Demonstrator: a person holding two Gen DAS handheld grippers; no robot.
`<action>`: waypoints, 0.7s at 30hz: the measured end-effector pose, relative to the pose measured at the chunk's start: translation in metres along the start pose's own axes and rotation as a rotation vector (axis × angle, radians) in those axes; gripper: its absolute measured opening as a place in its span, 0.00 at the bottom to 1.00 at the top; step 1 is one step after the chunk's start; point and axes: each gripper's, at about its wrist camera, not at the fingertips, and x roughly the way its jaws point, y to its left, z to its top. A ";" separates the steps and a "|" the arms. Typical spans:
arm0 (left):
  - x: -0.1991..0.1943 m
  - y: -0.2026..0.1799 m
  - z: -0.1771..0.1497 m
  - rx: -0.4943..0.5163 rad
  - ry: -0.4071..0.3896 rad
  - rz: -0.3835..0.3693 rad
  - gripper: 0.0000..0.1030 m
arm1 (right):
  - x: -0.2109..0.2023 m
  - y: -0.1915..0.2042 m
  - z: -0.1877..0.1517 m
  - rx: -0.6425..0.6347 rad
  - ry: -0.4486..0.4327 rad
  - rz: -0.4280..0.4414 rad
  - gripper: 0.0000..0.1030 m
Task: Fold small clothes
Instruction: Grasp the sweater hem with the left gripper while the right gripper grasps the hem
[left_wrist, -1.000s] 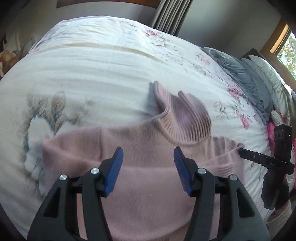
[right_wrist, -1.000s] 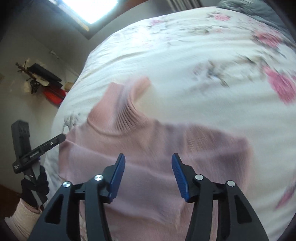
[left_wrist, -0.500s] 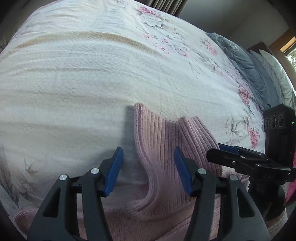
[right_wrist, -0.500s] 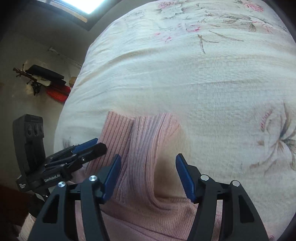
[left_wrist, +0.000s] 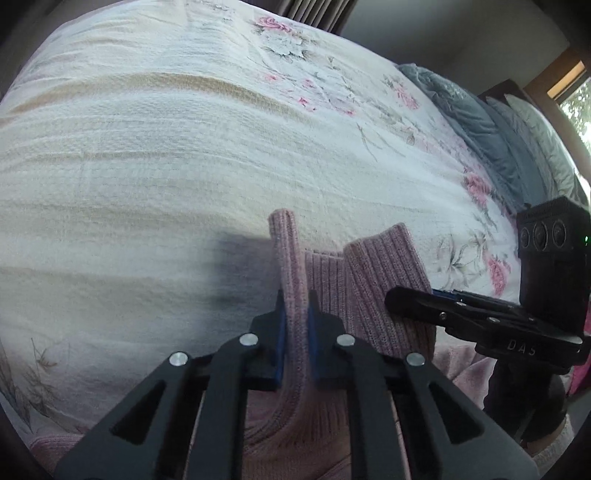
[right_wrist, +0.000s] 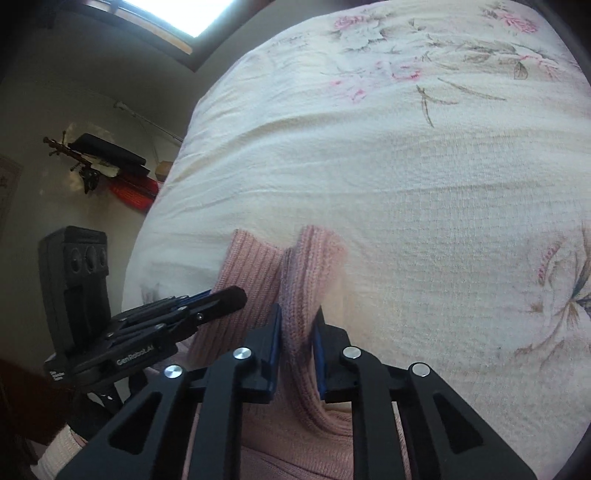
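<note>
Both grippers newly clamped on collar (left_wrist: 293, 295)

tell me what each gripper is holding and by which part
Both hold the pink sweater by its ribbed collar: the left gripper is shut on the collar's left edge, the right gripper on its right edge.

— Any lettering on my feeds?

— Two bits. In my left wrist view, the right gripper (left_wrist: 406, 299) has "DAS" on its black body. In my right wrist view, the left gripper (right_wrist: 225, 297) reads "GenRobot.AI" along its side; the smaller print beside it is too tiny.
</note>
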 end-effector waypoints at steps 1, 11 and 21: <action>-0.008 0.000 -0.001 -0.009 -0.020 -0.030 0.09 | -0.007 0.002 -0.004 -0.003 -0.018 0.025 0.13; -0.097 -0.025 -0.077 0.126 -0.208 -0.169 0.10 | -0.073 0.032 -0.069 -0.176 -0.089 0.112 0.13; -0.093 -0.009 -0.164 0.142 -0.124 -0.124 0.24 | -0.059 0.038 -0.154 -0.362 0.034 -0.053 0.23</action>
